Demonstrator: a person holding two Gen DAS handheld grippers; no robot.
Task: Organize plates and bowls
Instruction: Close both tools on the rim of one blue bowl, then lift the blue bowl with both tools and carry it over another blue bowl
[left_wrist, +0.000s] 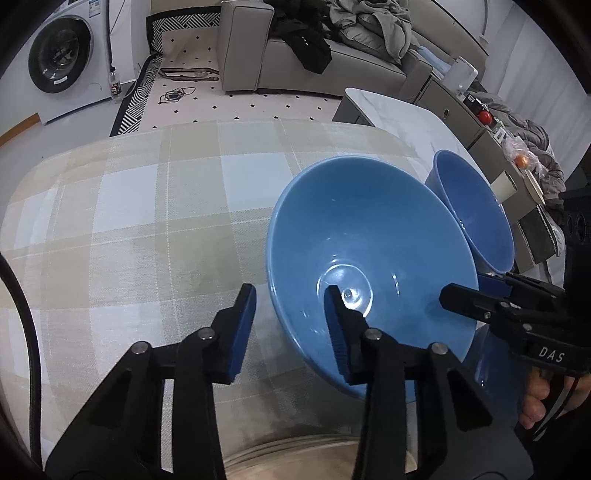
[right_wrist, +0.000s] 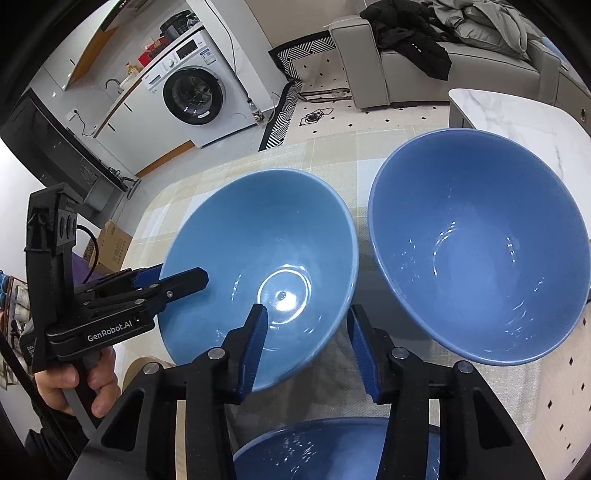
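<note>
Light blue bowl (left_wrist: 369, 251) (right_wrist: 266, 266) upright on the checked cloth of the surface (left_wrist: 147, 206) (right_wrist: 325, 158), near its front edge. Just beside it, toward the right, a second, darker blue bowl (left_wrist: 476, 210) (right_wrist: 480, 251), rims close together; touching or not, cannot tell. Part of a third blue dish (right_wrist: 332, 450) at the bottom of the right wrist view, under the fingers.

Left hand-held gripper (left_wrist: 291, 314) (right_wrist: 177, 282) straddling the light bowl's left rim: one blue-padded finger outside the wall, the other inside the basin. Jaws narrowed around the wall; in the left wrist view a gap shows at the outer pad, so no firm clamp visible. Right hand-held gripper (right_wrist: 306, 339) (left_wrist: 461, 291) straddling the same bowl's right rim, left finger inside, right finger in the space between the two bowls. Jaws partly open, wall between them, pads not seen pressing.

A person's hand (right_wrist: 77, 384) around the left handle, another hand (left_wrist: 543, 398) under the right one.

Beyond the surface: patterned floor, washing machine (left_wrist: 62, 51) (right_wrist: 192, 92), grey sofa (left_wrist: 295, 55) (right_wrist: 424, 55) heaped with clothes, white marble-topped table (left_wrist: 406, 118) (right_wrist: 509, 110).
</note>
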